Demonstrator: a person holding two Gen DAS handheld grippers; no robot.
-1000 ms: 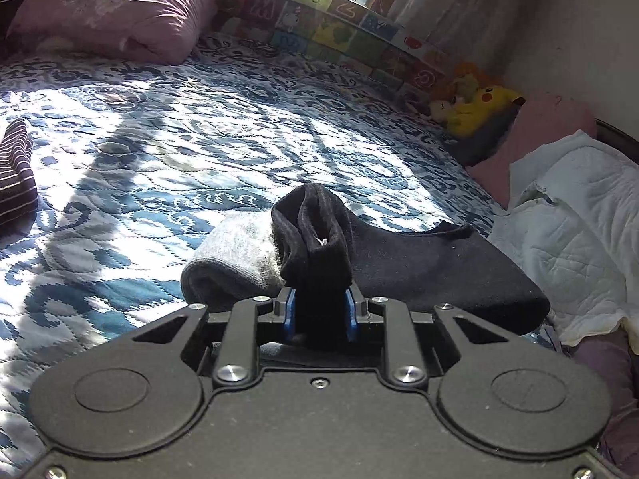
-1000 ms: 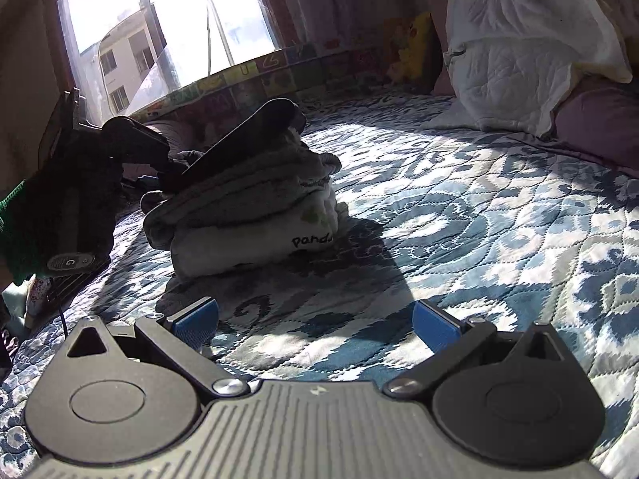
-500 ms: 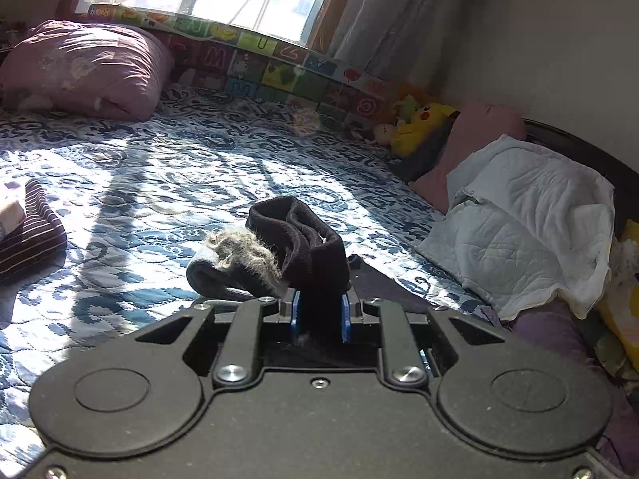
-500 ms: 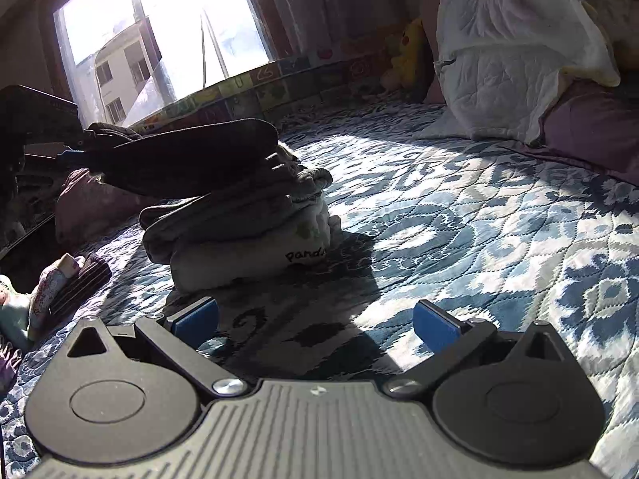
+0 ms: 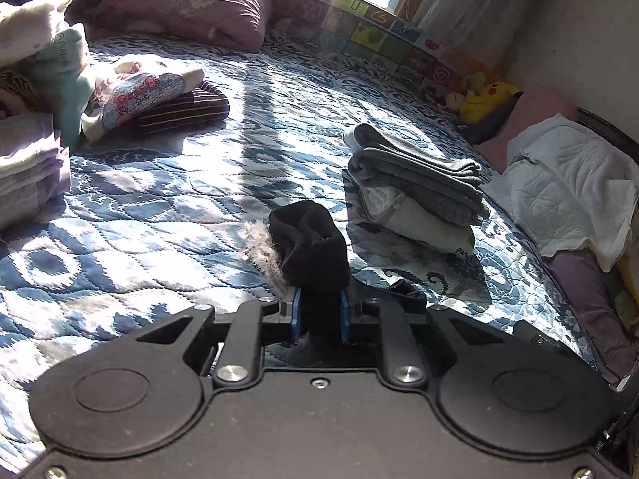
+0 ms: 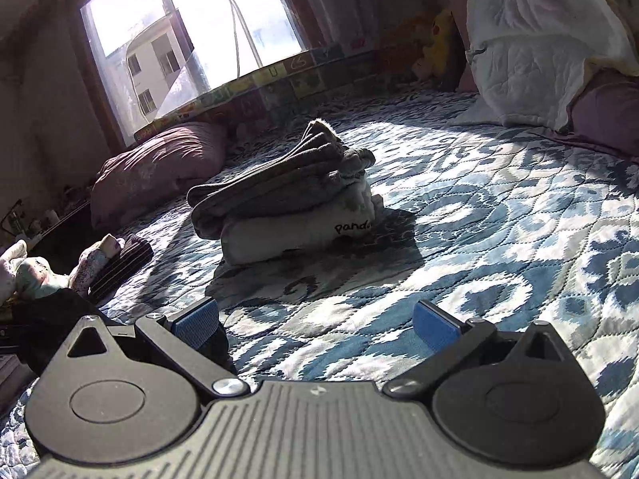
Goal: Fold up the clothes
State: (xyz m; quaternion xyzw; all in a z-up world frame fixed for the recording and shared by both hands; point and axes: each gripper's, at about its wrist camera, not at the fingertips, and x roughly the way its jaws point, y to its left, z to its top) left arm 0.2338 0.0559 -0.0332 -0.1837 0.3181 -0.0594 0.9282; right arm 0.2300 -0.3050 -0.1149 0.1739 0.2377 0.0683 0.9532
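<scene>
Sunlit bed with a blue-and-white patterned quilt fills both views; window at 12 o'clock in the right wrist view.

Left tool: blue pads closed tight on a black garment, which bunches up just ahead of the pads, at centre frame. Pale fuzzy fibres stick out on its 9 o'clock side. Rest of the garment hangs below the tool, mostly hidden.

Right tool: pads spread wide apart, nothing between them, low over the quilt.

Folded stack: grey items on top, a white one with "pand.." lettering at the bottom, resting on the quilt. Sits at 1 o'clock from the left tool, near but not touching. In the right wrist view, the same stack is at 12 o'clock from the right tool, apart from it.

Second pile of clothes at 10 o'clock in the left wrist view, including a dark striped piece and a floral one. Purple pillow at 11 o'clock, by the headboard side. Yellow plush toy at 2 o'clock. White quilted blanket at 3 o'clock, on the bed edge.
</scene>
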